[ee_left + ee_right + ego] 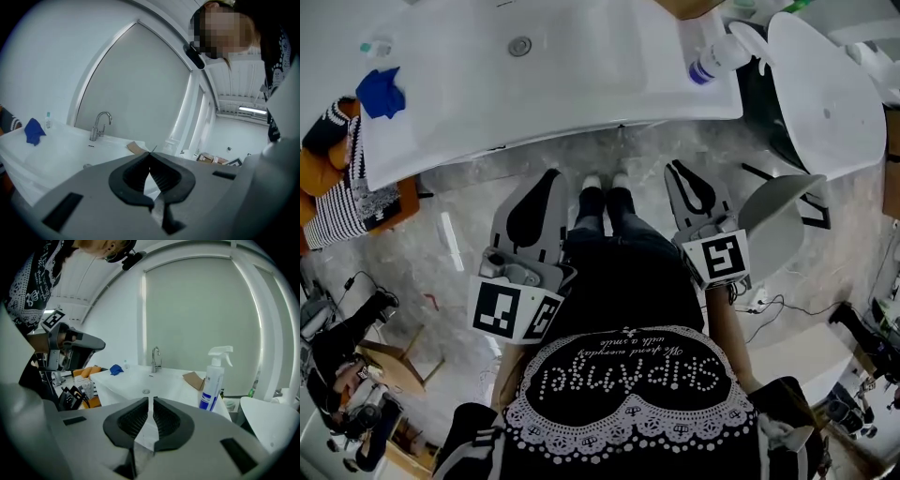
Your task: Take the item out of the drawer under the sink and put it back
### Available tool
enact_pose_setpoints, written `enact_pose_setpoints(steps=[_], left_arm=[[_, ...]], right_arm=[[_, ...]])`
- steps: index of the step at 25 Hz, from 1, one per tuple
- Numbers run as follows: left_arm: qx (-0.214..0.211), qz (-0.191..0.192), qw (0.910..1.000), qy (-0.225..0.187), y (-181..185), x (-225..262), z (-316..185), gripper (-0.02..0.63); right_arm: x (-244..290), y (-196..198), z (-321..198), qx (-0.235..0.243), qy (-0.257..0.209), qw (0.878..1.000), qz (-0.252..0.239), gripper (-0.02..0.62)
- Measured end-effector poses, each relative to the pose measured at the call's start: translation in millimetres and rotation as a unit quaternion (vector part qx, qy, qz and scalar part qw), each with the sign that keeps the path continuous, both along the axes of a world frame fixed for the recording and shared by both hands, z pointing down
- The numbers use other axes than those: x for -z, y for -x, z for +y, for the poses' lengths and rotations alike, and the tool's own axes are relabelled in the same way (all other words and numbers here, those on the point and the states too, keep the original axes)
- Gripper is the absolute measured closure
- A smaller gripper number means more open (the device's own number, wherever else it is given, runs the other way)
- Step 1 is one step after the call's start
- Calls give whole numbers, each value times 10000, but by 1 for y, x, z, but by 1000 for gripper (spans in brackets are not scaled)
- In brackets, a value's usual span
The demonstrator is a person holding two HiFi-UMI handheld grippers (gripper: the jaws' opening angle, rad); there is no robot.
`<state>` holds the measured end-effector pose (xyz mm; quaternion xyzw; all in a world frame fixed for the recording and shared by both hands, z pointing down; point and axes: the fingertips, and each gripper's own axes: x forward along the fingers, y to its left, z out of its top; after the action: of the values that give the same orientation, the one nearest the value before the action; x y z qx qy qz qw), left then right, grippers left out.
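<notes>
Head view showed the person standing before the white sink (581, 89), both grippers short of its front edge. The left gripper (551, 180) and the right gripper (677, 172) each had jaws pressed together on nothing. The drawer and its item were hidden in every view.

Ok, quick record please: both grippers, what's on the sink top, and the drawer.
left gripper: shut, empty, in front of the sink
right gripper: shut, empty, in front of the sink
on the sink: blue cloth at the head view's left, spray bottle at its right, cardboard piece beside the bottle
drawer: none seen pulled out in the head view
item: not in view
</notes>
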<state>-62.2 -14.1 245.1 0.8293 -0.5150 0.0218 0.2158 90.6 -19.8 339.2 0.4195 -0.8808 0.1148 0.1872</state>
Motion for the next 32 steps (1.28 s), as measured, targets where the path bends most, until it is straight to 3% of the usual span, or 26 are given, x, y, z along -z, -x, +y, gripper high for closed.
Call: enact_pose_setpoints(steps=[6,9,16,32], left_arm=[[65,25,9999,95,3,-8,5,601],[114,-4,9999,122,9,-11,7,601],[18,0,9999,168,5,-20,8,601],[-248,183,9958,864,-15,-83,22,601]], right_arm=[[-24,2,-1,106,14,9999,129,565],[-34,5,-2,158,50,9996,247,517],[-68,4,-7,160,207,9991,334,514],[-196,16,-28,-96,963,9946,371,492]])
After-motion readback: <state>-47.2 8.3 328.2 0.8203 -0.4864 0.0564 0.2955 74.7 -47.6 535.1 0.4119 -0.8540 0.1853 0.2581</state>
